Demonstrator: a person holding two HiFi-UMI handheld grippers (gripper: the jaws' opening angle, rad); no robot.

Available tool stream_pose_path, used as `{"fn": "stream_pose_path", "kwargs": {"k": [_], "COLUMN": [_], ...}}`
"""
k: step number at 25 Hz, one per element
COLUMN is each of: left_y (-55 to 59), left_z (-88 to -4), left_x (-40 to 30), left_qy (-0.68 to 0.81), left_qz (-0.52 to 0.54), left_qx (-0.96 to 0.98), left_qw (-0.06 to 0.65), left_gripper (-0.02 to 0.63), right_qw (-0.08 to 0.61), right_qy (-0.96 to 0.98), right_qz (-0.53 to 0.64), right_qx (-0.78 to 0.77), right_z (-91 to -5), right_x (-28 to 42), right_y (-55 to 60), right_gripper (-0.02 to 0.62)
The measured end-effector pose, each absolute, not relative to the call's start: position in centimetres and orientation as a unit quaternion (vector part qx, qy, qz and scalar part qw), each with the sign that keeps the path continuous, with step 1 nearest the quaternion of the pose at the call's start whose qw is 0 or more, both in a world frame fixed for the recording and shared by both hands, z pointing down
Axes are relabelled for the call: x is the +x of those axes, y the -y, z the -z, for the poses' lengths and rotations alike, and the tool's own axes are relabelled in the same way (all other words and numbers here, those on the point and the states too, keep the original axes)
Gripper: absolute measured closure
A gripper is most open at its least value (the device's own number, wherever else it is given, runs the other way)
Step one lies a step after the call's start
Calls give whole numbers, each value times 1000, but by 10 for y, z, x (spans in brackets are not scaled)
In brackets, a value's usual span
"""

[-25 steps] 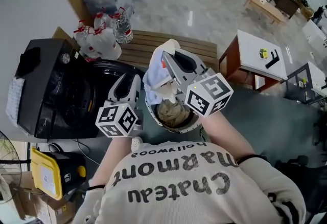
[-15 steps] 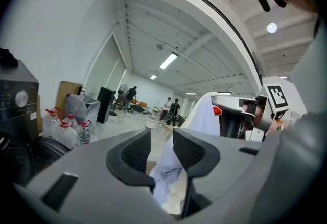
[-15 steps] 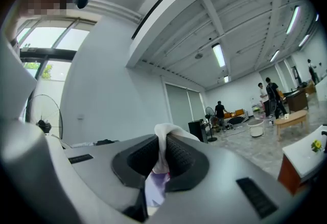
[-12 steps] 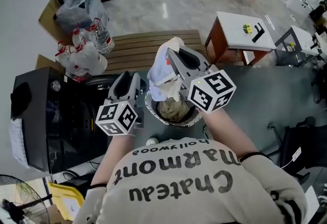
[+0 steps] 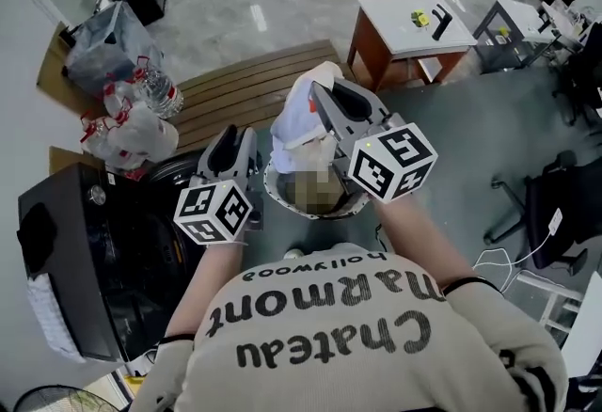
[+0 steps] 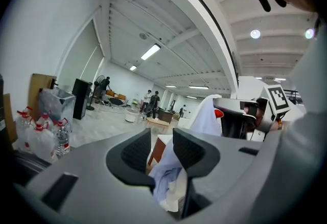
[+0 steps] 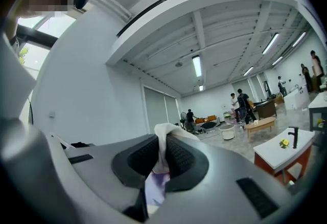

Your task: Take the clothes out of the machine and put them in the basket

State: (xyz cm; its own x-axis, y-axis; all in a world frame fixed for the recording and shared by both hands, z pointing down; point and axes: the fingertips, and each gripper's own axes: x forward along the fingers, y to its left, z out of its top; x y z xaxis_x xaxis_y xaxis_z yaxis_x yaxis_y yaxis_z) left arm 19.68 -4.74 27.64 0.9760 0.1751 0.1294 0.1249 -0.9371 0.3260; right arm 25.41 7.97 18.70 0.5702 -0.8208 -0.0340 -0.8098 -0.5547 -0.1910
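Right gripper point(image 7: 162, 147) is clamped tight on the white garment point(image 5: 299, 118) hanging just above the basket point(image 5: 278, 200) near the machine point(image 5: 75, 250), left gripper point(image 6: 162, 141) gaping and empty alongside; transfer step, next probably lower, then release inside the rim.

Basket point(image 5: 278, 197) before me, under left gripper point(image 5: 230, 145) and right gripper point(image 5: 331, 104). Cloth point(image 5: 299, 118) in my right jaws, over basket. Machine point(image 5: 94, 250) at left, bottles point(image 5: 132, 123) behind it.

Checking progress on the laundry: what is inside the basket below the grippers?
Beige cloth shows inside the basket; the white garment clamped in the right gripper hangs over its far side, hiding the rest.
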Motion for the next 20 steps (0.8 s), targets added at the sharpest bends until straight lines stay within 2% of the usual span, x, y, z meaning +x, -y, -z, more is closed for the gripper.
{"fn": "stream_pose_path", "kwargs": {"k": [3,6,10,20], "left_y": [44,41,38,20], "left_z": [-278,-281,-291,-325], "left_x": [197,192,188,178], "left_qy": [-97,-115,-131,-143], "left_qz": [-80,-78,-81,-115], "left_qx": [979,978,974,967], "left_qw": [160,158,163,177], "left_gripper": [480,526,528,528], "right_qw": [91,101,116,83], "right_qy": [-444,-421,-396,-363], "right_qz": [33,44,62,129], "right_qx": [-891,-900,-909,-919], "right_z": [-194,-204,-221,-289], "right_x": [251,246,237,220], "right_y": [-86,-93,-106,-132], "right_gripper": [548,548,548,548]}}
